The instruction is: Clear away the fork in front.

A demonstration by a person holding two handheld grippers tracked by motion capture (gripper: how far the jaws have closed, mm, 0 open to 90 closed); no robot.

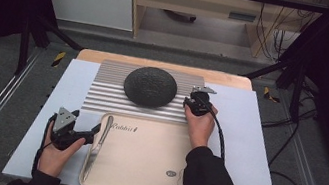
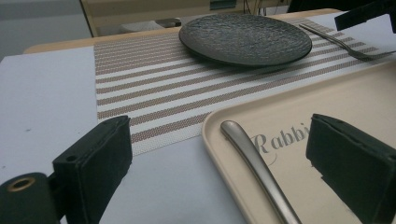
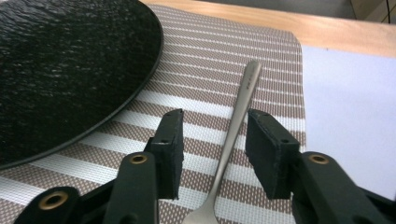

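Observation:
A dark round plate (image 1: 150, 86) (image 2: 245, 37) (image 3: 60, 70) sits on a striped placemat (image 1: 106, 93) (image 3: 210, 56). Just right of the plate, a silver fork (image 3: 238, 116) (image 2: 343, 44) lies flat on the mat. My right gripper (image 1: 197, 100) (image 3: 215, 116) is low over the fork. The handle runs between its jaws, and there is a gap on each side. A silver knife (image 1: 99, 140) (image 2: 257, 163) lies along the left side of a beige tray (image 1: 139, 169) (image 2: 355, 93). My left gripper (image 1: 89, 133) (image 2: 217, 128) stands wide open across the knife's handle without touching it.
The mat and tray rest on a white board (image 1: 246, 136) over a wooden tabletop. Most of the tray right of the knife is bare. Black frame legs and cables stand beyond the table's far corners.

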